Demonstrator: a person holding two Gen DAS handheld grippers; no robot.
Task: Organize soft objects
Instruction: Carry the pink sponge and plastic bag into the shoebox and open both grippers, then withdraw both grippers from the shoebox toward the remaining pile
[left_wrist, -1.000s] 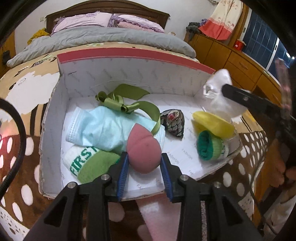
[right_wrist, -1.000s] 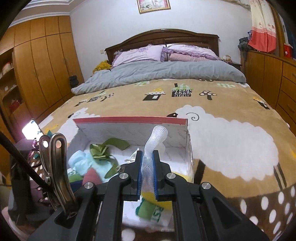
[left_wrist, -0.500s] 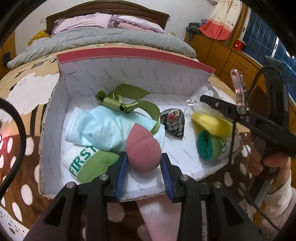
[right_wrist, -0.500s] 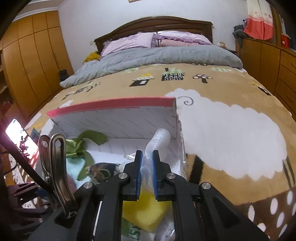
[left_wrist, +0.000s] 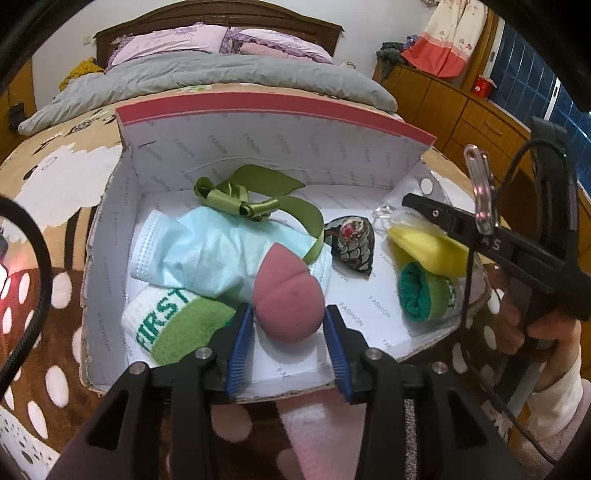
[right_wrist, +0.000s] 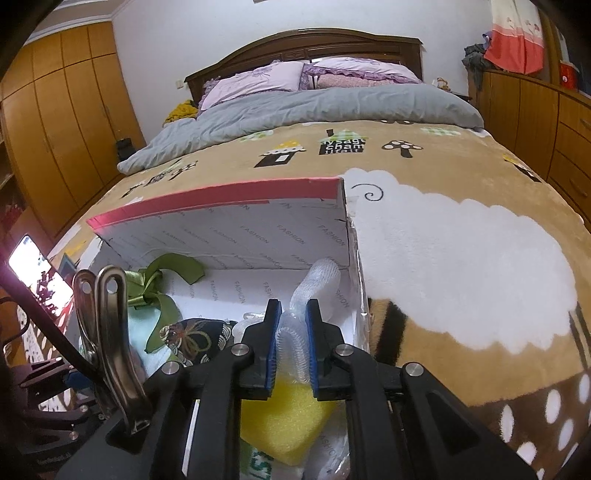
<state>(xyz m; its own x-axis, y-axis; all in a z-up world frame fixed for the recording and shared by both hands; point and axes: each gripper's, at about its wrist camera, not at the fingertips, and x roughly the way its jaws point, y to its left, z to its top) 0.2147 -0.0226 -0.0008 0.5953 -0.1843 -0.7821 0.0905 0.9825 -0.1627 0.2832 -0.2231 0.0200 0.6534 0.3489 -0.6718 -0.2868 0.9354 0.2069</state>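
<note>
A bed with a tan sheep-print blanket fills the room, and everything below is placed against the white cardboard box that sits on that blanket, its tall back wall edged in red.

Inside the box, toward its left wall, a pale blue face mask lies crumpled, the widest item on the floor. At the near left corner, partly under the mask, sits a rolled white-and-green sock printed "FIRST". Against the back wall a green ribbon is knotted, one tail trailing across the mask. A yellow sponge rests near the right wall, with a second rolled green sock just in front of it. A pink egg-shaped makeup sponge lies at the front middle of the box, touching the mask's edge. A small dark patterned pouch sits at mid-floor, between the ribbon tail and the yellow sponge. A strip of white foam netting stands at the right rear corner, above the yellow sponge.

The left gripper hangs over the box's front edge; its jaws are opening, the blue pads standing either side of the makeup sponge with small gaps showing. The right gripper reaches in over the right wall, narrow, its pads pressing the foam netting while the jaws begin to open. A hand holds it outside the box's right side.
</note>
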